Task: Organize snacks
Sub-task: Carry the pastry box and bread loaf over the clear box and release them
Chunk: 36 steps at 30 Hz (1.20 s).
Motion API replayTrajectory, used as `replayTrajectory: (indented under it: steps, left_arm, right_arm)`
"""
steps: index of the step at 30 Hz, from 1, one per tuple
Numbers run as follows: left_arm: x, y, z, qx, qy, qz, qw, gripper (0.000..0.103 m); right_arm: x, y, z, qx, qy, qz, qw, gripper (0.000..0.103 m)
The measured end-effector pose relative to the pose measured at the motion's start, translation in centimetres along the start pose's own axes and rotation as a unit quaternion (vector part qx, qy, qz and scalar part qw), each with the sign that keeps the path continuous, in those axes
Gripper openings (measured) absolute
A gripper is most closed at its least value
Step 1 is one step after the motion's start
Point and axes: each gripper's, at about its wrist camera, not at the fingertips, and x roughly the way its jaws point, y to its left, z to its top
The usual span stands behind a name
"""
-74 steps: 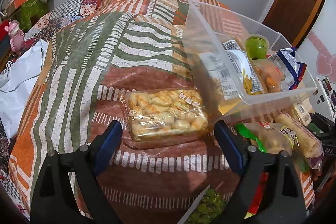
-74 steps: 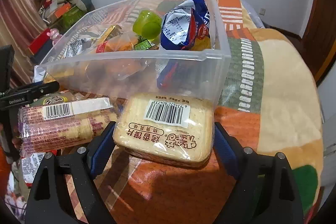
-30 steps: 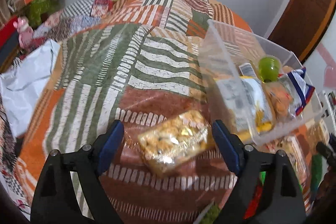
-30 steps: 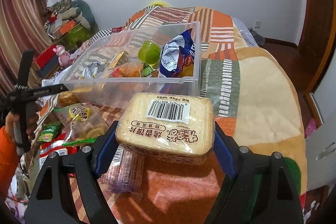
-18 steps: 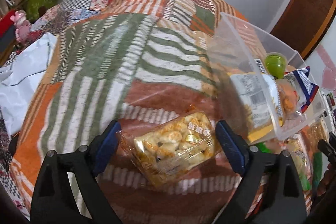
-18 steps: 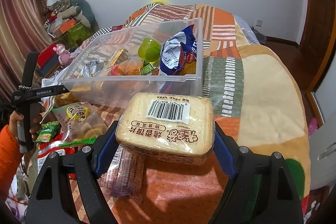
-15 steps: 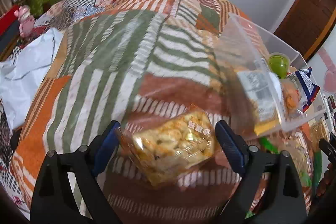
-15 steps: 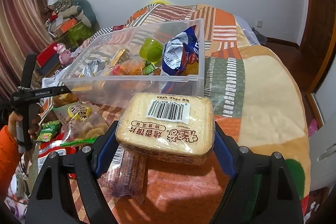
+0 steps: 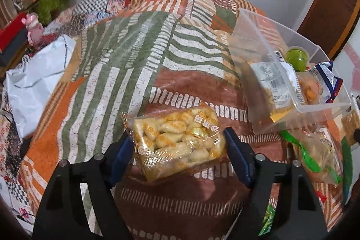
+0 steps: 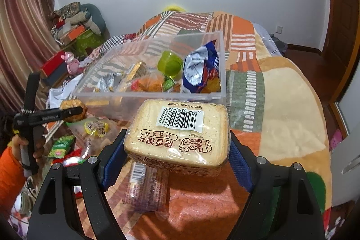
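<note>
A clear pack of small biscuits (image 9: 177, 141) was gripped in the left tool (image 9: 178, 158) above the bed (image 9: 126, 73), and a sliced bread pack (image 10: 177, 134) was clamped in the right tool (image 10: 176, 160) just before the clear bin (image 10: 148, 97).

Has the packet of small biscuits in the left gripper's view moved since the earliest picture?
Yes. The biscuit packet has been lifted off the blanket and now sits tilted, clamped in the left gripper.
</note>
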Motion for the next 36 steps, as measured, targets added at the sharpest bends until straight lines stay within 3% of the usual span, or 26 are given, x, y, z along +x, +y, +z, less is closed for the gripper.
replayTrajectory:
  steps: [10, 20, 27, 36]
  left_arm:
    - [-5.4, -1.0, 1.5, 0.001, -0.056, -0.019, 0.9983, 0.077]
    - [-9.5, -5.4, 4.1, 0.029, -0.103, -0.065, 0.9922, 0.077]
    - [-8.3, -9.1, 5.9, 0.057, -0.102, -0.083, 0.9897, 0.077]
    - [-4.2, -11.2, 8.2, 0.049, -0.071, -0.103, 0.9909, 0.077]
  right_arm:
    - [-0.8, 0.9, 2.7, -0.006, -0.037, 0.003, 0.999, 0.08]
    - [0.1, 1.6, 5.4, 0.0, -0.06, 0.006, 0.998, 0.08]
    - [1.7, 2.1, 7.5, 0.007, -0.061, 0.013, 0.998, 0.08]
    - [4.1, 2.5, 8.3, -0.011, -0.041, 0.0, 0.999, 0.08]
